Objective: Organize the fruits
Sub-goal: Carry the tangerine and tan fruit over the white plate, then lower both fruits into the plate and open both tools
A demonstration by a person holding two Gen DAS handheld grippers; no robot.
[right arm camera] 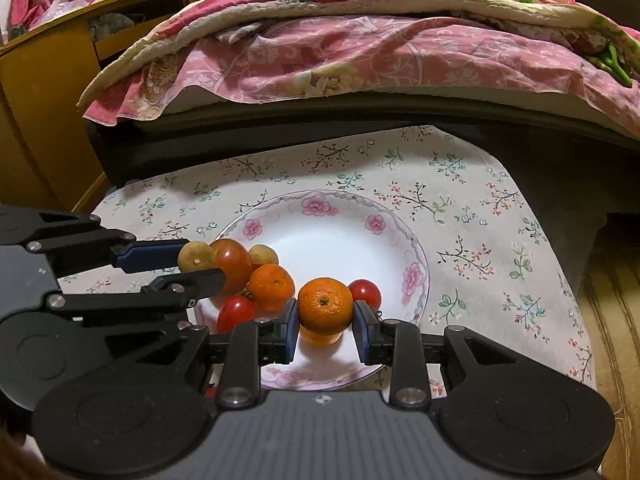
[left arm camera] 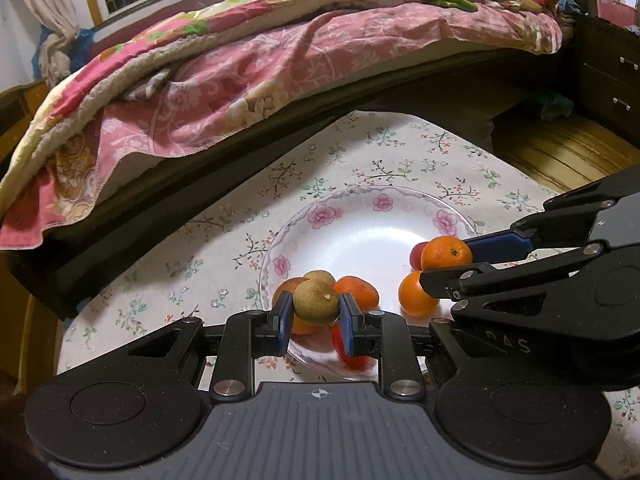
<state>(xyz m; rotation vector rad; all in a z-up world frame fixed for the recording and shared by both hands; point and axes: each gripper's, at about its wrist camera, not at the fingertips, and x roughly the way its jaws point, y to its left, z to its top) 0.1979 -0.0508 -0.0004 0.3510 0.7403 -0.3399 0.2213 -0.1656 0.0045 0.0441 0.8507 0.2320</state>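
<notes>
A white plate with pink flowers (left arm camera: 360,232) (right arm camera: 340,240) sits on the flowered tablecloth and holds several fruits. My left gripper (left arm camera: 315,312) (right arm camera: 196,260) is shut on a brownish-green round fruit (left arm camera: 316,302) (right arm camera: 196,257), held just above the plate's near rim. My right gripper (right arm camera: 325,322) (left arm camera: 448,258) is shut on an orange mandarin (right arm camera: 325,304) (left arm camera: 446,254) above the plate. Under and around them lie another mandarin (right arm camera: 271,286) (left arm camera: 357,290), a second brownish fruit (right arm camera: 263,255) (left arm camera: 320,276), a large tomato (right arm camera: 231,262) and small red tomatoes (right arm camera: 235,313) (right arm camera: 364,292).
The small table with its floral cloth (left arm camera: 240,240) (right arm camera: 480,220) stands against a dark bed frame (left arm camera: 280,128) covered by pink quilts (right arm camera: 360,52). A wooden cabinet (right arm camera: 40,100) is at the left, dark drawers (left arm camera: 608,76) at the right, wooden floor (left arm camera: 560,152) beyond the table.
</notes>
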